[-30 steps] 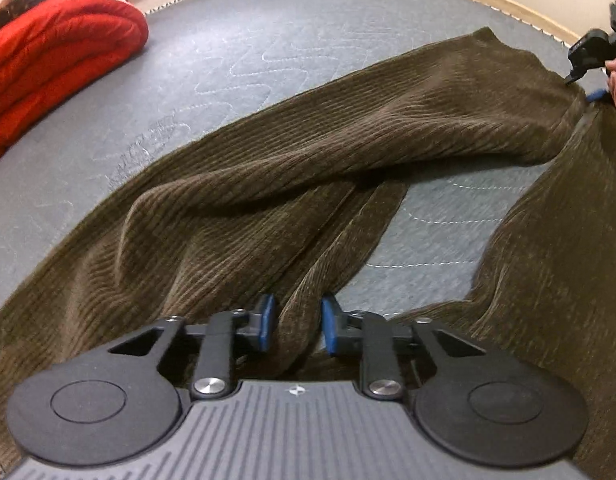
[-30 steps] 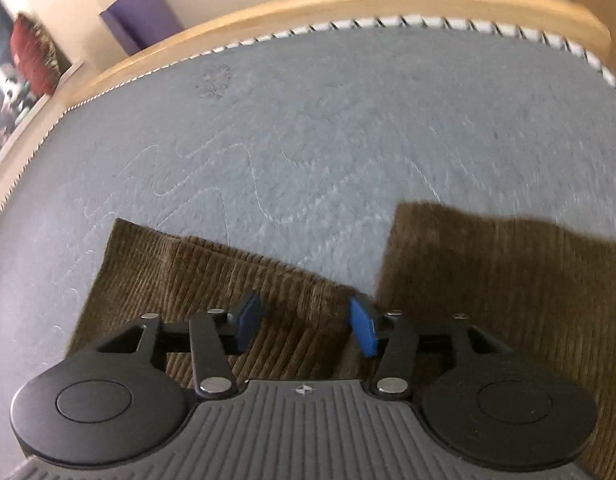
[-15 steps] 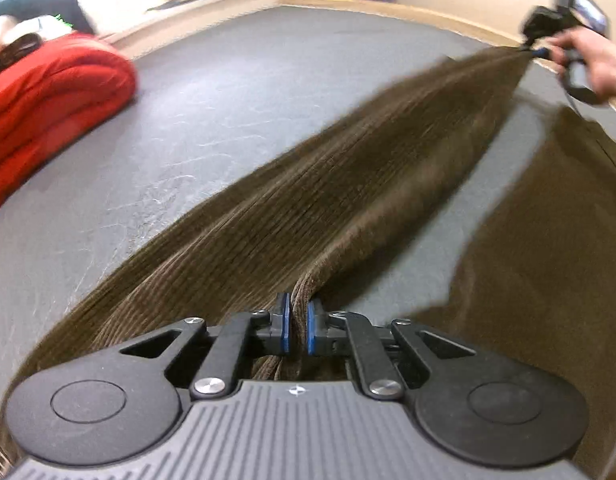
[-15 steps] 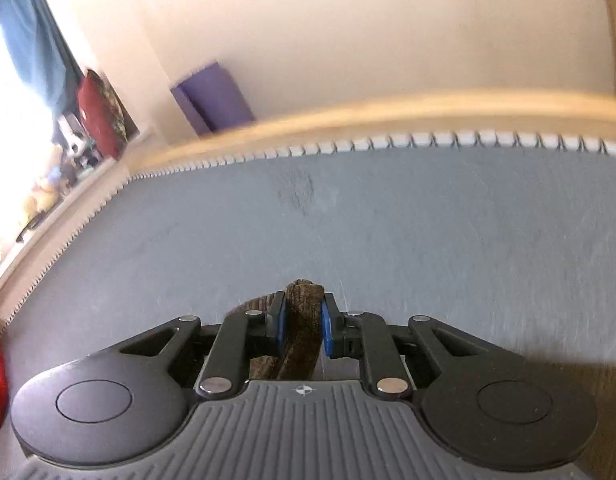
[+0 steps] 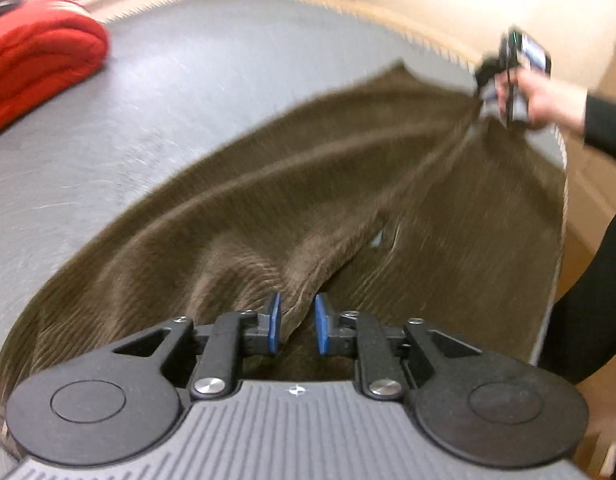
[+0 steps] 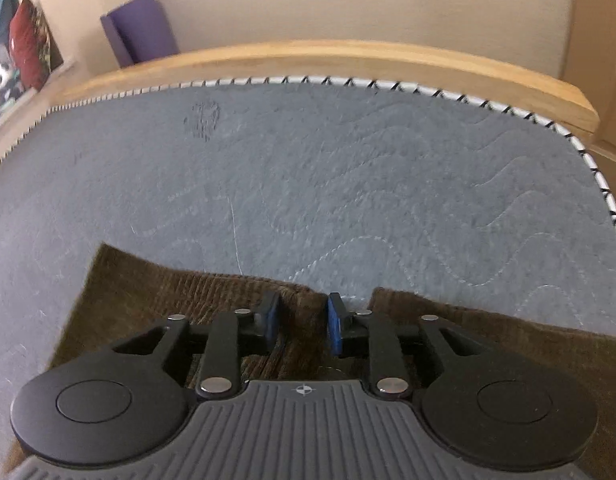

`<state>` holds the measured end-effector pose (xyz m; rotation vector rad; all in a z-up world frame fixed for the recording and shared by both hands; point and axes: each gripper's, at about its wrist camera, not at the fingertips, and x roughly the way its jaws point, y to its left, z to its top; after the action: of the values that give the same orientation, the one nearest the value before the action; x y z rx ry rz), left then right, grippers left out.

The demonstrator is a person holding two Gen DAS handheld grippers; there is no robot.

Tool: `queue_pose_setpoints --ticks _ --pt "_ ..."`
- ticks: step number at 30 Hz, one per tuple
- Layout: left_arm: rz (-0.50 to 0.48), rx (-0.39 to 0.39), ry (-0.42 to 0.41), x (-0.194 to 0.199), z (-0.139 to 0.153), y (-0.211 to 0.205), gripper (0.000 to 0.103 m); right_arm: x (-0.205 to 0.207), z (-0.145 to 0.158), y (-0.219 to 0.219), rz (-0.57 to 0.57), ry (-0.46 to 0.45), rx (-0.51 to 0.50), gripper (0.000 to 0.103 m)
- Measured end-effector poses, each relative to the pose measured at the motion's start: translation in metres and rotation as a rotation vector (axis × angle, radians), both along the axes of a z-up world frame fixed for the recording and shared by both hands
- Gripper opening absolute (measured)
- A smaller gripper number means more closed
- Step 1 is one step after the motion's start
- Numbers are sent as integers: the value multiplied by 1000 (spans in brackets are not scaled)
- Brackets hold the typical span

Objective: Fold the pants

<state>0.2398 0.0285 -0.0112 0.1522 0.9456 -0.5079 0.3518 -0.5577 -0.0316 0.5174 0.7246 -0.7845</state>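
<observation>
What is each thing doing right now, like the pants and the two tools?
brown corduroy pants, unfolded, rumpled across the mattress
left tool, jaws opening, pants fold between them
right tool, jaws opening, pants edge between them
red blanket, folded
purple mat, rolled, upright

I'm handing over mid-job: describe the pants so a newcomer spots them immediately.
Start from the grey quilted mattress that fills the wooden bed frame. Spread across its near half are the dark olive-brown ribbed corduroy pants. The only other fabric is a folded red blanket at the far left corner.
</observation>
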Motion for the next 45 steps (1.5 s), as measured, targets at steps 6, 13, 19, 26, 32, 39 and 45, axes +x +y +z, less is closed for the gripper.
queue_pose_setpoints --ticks 6,13,19,26,32,39,45 --pt "135 -82 -118 -59 53 64 25 -27 66 30 106 -171 19 28" --pt "323 -89 -244 -112 91 137 25 -98 157 137 536 -395 -67 28" --pt "514 -119 -204 -137 77 195 24 -201 174 243 946 -425 -27 28" --pt "682 -106 45 -130 43 226 18 -282 142 342 1216 -335 1 28" --pt "655 -36 199 -123 8 226 20 -308 108 415 1351 -180 -78 28" --pt "615 1 209 -132 -8 224 32 -298 124 424 1287 -193 -349 28" --pt "635 7 218 -129 -12 230 35 -293 221 365 1034 -517 -321 29"
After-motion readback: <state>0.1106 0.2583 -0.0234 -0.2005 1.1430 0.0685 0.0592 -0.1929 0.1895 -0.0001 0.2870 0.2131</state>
